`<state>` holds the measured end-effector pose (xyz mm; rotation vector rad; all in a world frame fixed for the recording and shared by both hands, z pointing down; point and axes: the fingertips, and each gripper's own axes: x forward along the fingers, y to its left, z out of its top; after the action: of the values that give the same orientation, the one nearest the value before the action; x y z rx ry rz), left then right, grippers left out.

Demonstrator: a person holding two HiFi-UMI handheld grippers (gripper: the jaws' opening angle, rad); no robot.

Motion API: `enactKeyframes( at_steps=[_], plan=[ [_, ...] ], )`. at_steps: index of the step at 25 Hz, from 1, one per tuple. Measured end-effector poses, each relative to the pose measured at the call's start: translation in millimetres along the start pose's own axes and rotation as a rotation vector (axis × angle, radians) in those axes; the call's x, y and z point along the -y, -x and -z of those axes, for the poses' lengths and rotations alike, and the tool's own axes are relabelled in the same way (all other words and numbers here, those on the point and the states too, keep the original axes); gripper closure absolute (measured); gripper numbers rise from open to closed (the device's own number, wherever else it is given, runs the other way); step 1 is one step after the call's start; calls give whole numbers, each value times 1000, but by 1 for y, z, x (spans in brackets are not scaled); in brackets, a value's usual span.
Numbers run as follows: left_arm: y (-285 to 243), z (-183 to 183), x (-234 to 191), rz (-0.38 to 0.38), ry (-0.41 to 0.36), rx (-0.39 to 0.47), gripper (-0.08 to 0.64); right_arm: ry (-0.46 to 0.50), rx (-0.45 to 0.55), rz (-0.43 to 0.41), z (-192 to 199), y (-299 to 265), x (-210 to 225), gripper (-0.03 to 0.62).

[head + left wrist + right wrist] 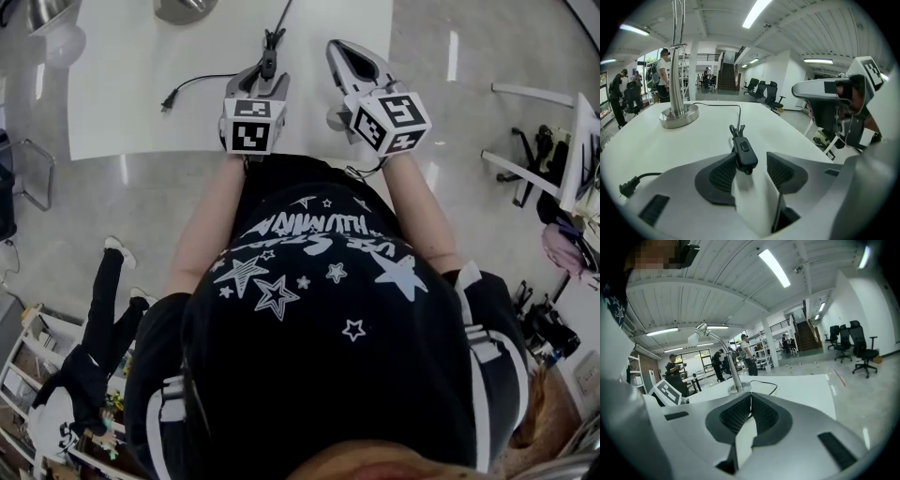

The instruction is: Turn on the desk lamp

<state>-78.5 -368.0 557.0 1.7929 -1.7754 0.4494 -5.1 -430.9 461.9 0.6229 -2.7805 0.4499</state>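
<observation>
The desk lamp's round metal base (678,115) and chrome pole stand at the table's far side; its bent neck and head (696,336) show in the right gripper view. Its black cord runs toward me to a black inline switch (745,154) with a rocker button. My left gripper (751,174) is open, and the switch sits between its pads, close against the left pad with a gap to the right one. In the head view the switch (270,64) lies at the left gripper's (266,77) tips. My right gripper (349,56) hovers beside it, shut with nothing in it (751,397).
The white table (141,94) carries the cord's loose plug (170,100) at the left, unplugged. A second metal object (47,14) stands at the far left corner. People, office chairs and shelves stand farther off in the room.
</observation>
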Motion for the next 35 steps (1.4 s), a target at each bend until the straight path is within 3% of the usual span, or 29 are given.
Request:
enactKeyframes(
  at_steps=[17, 23, 31, 35],
  plan=[
    [-4, -3, -2, 29, 4, -26, 391, 36, -106, -79, 20, -41, -12, 586],
    [-4, -4, -3, 49, 36, -34, 402, 84, -233, -183, 45, -62, -26, 586],
    [-2, -3, -4, 63, 59, -38, 405, 139, -376, -407, 71, -81, -58, 586],
    [-3, -3, -4, 66, 58, -39, 406, 169, -417, -449, 77, -87, -64, 586]
  ],
)
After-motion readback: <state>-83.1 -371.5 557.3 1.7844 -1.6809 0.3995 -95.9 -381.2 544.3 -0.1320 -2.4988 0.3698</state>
